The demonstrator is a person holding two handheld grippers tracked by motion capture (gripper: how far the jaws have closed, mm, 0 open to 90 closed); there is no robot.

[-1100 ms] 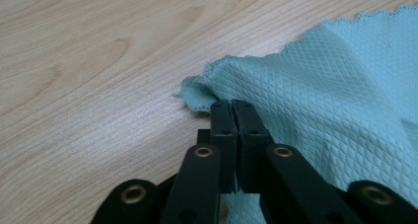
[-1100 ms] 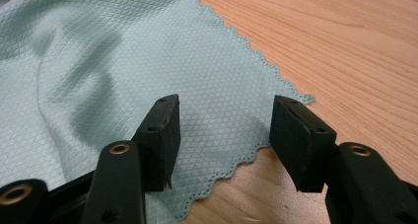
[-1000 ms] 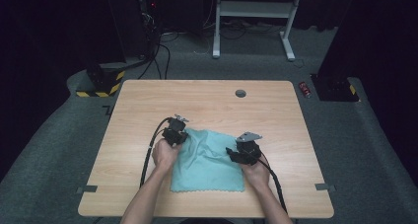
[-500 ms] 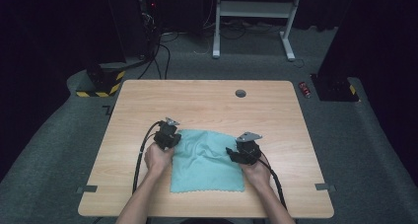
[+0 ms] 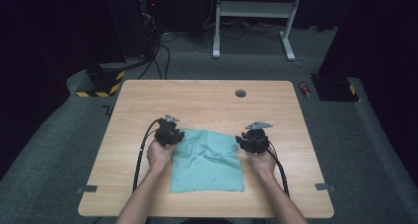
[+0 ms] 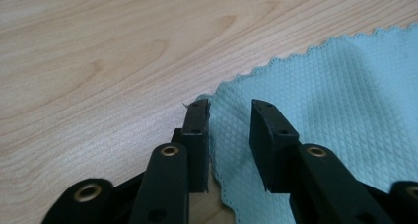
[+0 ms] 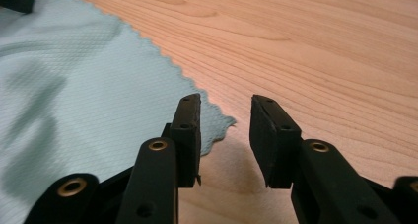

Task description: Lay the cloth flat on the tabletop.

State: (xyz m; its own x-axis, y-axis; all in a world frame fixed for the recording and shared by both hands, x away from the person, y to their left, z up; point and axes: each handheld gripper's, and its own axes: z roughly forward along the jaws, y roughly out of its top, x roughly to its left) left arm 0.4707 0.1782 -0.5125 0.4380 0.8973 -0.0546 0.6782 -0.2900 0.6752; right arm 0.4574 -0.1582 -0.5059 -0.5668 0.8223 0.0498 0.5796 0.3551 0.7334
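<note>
A teal cloth lies flat on the wooden table, between my two hands. My left gripper sits at the cloth's far left corner. In the left gripper view the left gripper has just been opening its jaws, and the cloth's corner lies loose between them, with neither pad pressing on it. My right gripper is at the far right corner. In the right gripper view the right gripper has just been closing its jaws, which still stand apart. The cloth's tip pokes out beside the left jaw.
A dark round grommet sits in the table's far part. Behind the table on the floor are a white desk frame, cables, a yellow-and-black striped block and a small red can.
The left gripper drew the cloth's far left corner a little leftward, and its jaws now stand apart. The right gripper has shifted slightly farther and to the right.
</note>
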